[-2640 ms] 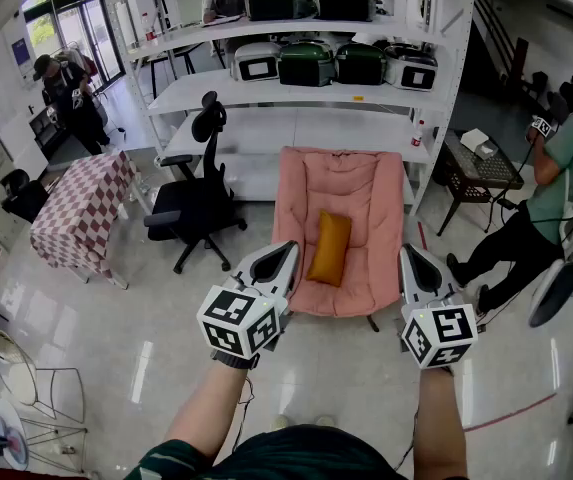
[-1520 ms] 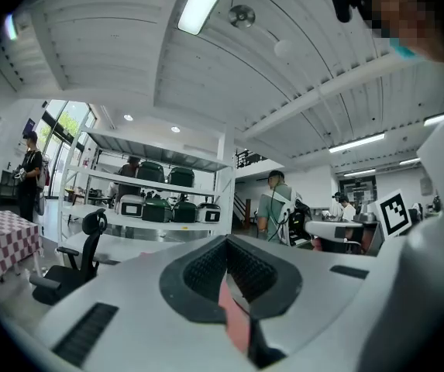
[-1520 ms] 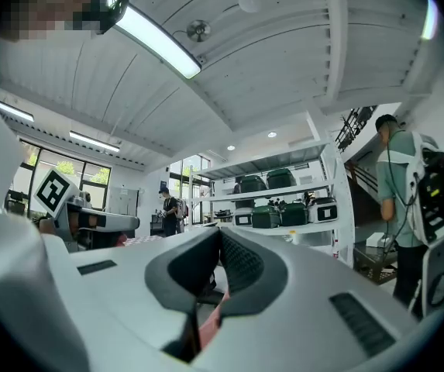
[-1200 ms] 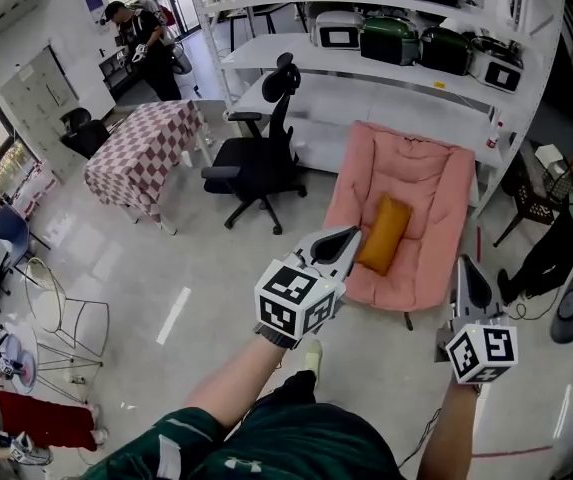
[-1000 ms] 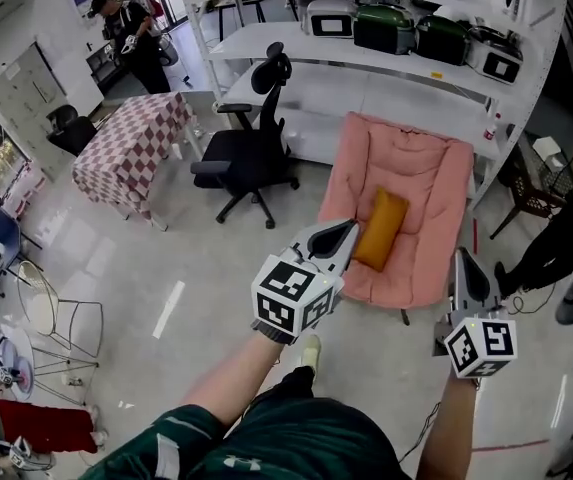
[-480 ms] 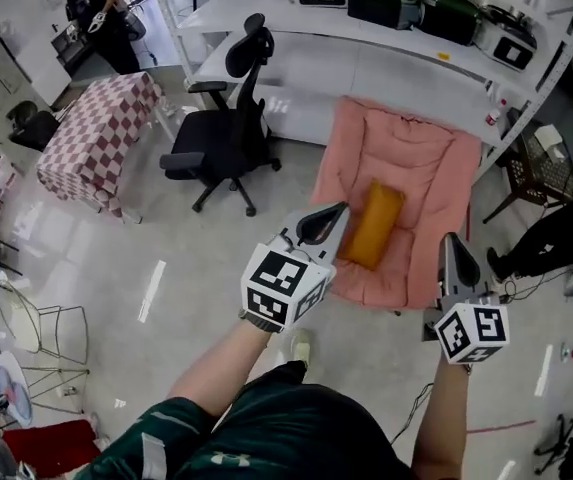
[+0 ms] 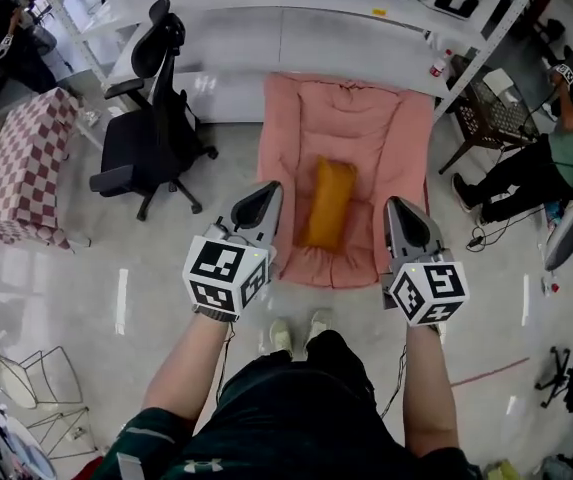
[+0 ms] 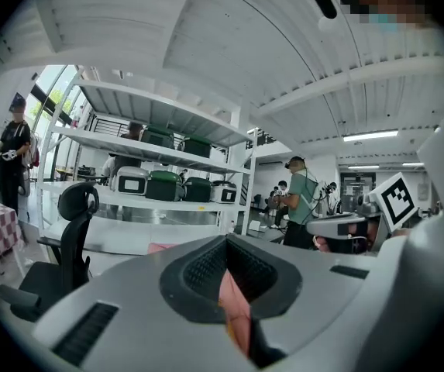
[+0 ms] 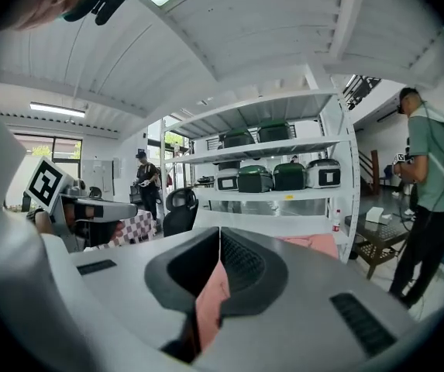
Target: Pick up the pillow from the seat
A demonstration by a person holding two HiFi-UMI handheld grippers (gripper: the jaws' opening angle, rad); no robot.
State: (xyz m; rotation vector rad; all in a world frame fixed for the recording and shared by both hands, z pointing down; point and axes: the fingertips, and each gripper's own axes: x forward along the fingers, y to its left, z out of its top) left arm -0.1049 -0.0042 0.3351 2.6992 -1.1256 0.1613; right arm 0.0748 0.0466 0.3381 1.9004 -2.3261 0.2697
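Note:
An orange pillow (image 7: pixel 328 203) lies lengthwise on the seat of a pink cushioned chair (image 7: pixel 366 138). In the head view my left gripper (image 7: pixel 269 190) hovers over the chair's left edge, just left of the pillow and apart from it. Over the right edge, my right gripper (image 7: pixel 398 206) hangs on the pillow's other side. Both are shut with nothing in them. In the left gripper view the left gripper (image 8: pixel 226 242) shows its jaws met at the tip, with pink chair fabric behind. The right gripper (image 9: pixel 219 231) looks the same in its own view. The pillow is hidden in both gripper views.
A black office chair (image 7: pixel 146 138) stands left of the pink chair, with a checkered table (image 7: pixel 21 158) further left. White shelving (image 7: pixel 296 28) with appliances runs behind. At the right are a dark wire table (image 7: pixel 486 108) and a seated person (image 7: pixel 556 138).
Both grippers have come forward and down toward the pink chair. They now flank the pillow, which earlier lay ahead and to the right of the left gripper. Both stayed shut.

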